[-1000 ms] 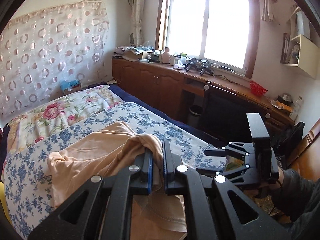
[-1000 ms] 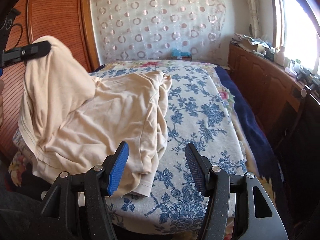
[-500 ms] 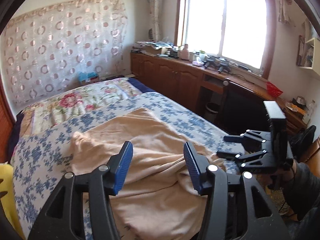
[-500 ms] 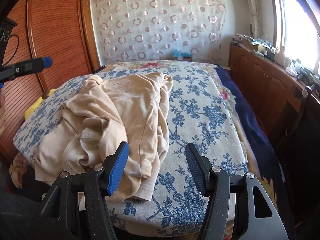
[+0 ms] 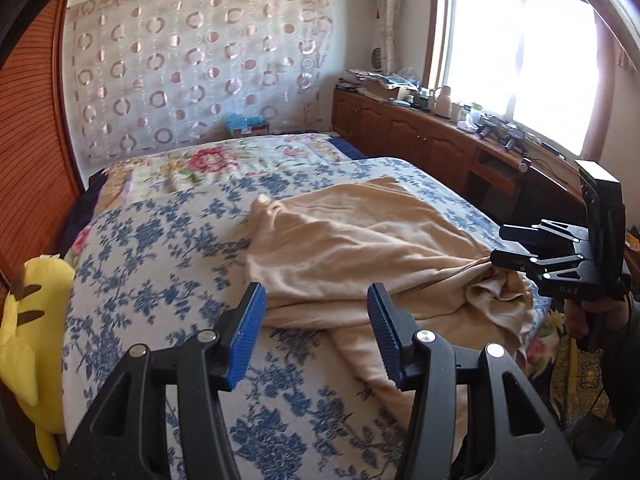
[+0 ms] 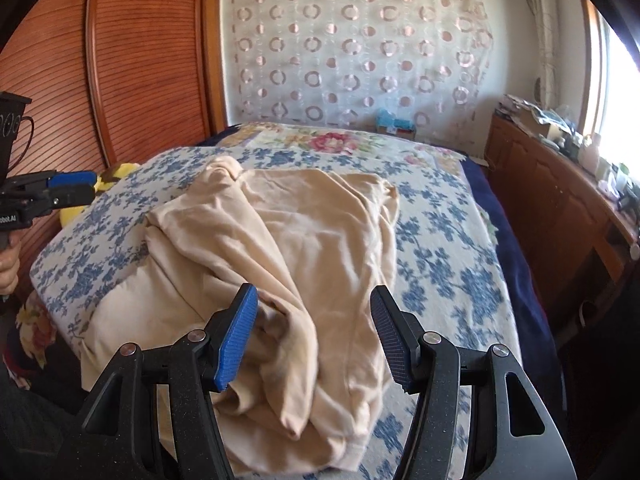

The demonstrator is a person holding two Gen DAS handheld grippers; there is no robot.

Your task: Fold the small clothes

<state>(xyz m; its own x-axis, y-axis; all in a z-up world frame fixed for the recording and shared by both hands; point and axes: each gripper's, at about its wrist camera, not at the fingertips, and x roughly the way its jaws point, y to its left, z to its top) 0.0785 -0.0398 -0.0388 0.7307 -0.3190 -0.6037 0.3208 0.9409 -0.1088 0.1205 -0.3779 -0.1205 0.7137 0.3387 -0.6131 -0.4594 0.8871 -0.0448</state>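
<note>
Sunlit bedroom, bed under a blue-flowered bedspread point(image 5: 160, 248). Let go within the last second and now lying rumpled across that bedspread: beige garment point(image 5: 360, 240), a moment ago pinched and lifted by the left gripper point(image 5: 316, 296). Left fingers now spread wide, holding nothing, hanging over the garment's left edge. Right gripper point(image 6: 314, 294) equally wide, straddling the bunched near edge. Probably a regrip for spreading flat; no fold made yet.

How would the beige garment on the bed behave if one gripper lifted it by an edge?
The garment looks thin and floppy: it lies in soft wrinkles, so it would probably drape and bunch. It seems light. Its near edge overhangs the bed, so a tug might slide it off.
</note>
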